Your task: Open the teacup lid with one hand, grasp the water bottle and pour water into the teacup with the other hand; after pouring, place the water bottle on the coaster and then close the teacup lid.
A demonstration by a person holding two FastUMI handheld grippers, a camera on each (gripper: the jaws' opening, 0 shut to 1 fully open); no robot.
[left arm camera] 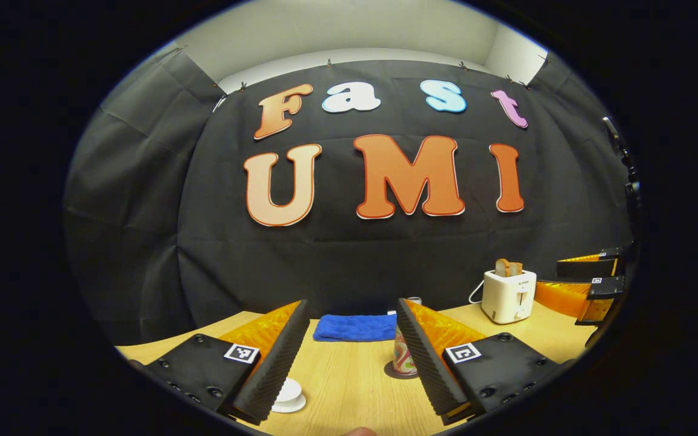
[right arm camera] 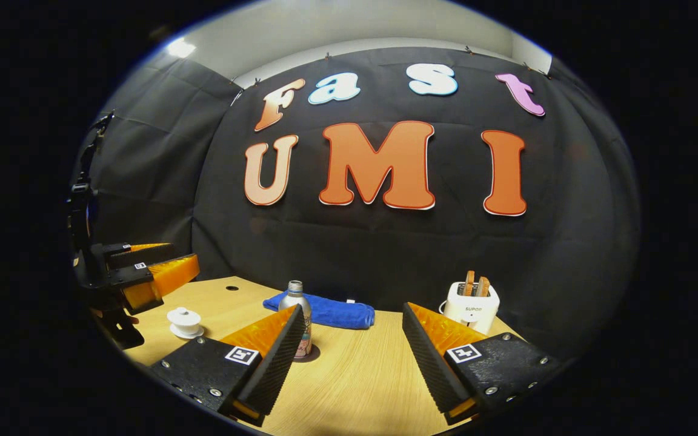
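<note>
A white teacup point(left arm camera: 289, 396) with its knobbed lid on stands on the wooden table point(left arm camera: 349, 387), half hidden behind one finger of my left gripper point(left arm camera: 352, 306), which is open and empty. The patterned water bottle point(left arm camera: 404, 356) stands upright on a dark coaster point(left arm camera: 394, 371), partly behind the other finger. In the right gripper view the bottle point(right arm camera: 298, 318) with its silver cap sits on the coaster point(right arm camera: 314, 355) just beyond one finger of my open, empty right gripper point(right arm camera: 354, 307). The lidded teacup point(right arm camera: 185, 322) stands at the left, below the left gripper point(right arm camera: 158, 269).
A folded blue towel point(left arm camera: 355, 327) lies at the back of the table against the black cloth wall. A white toaster point(left arm camera: 508, 295) with bread slices stands at the back right, near the right gripper point(left arm camera: 585, 281). The toaster point(right arm camera: 474, 306) and towel point(right arm camera: 328, 312) lie ahead.
</note>
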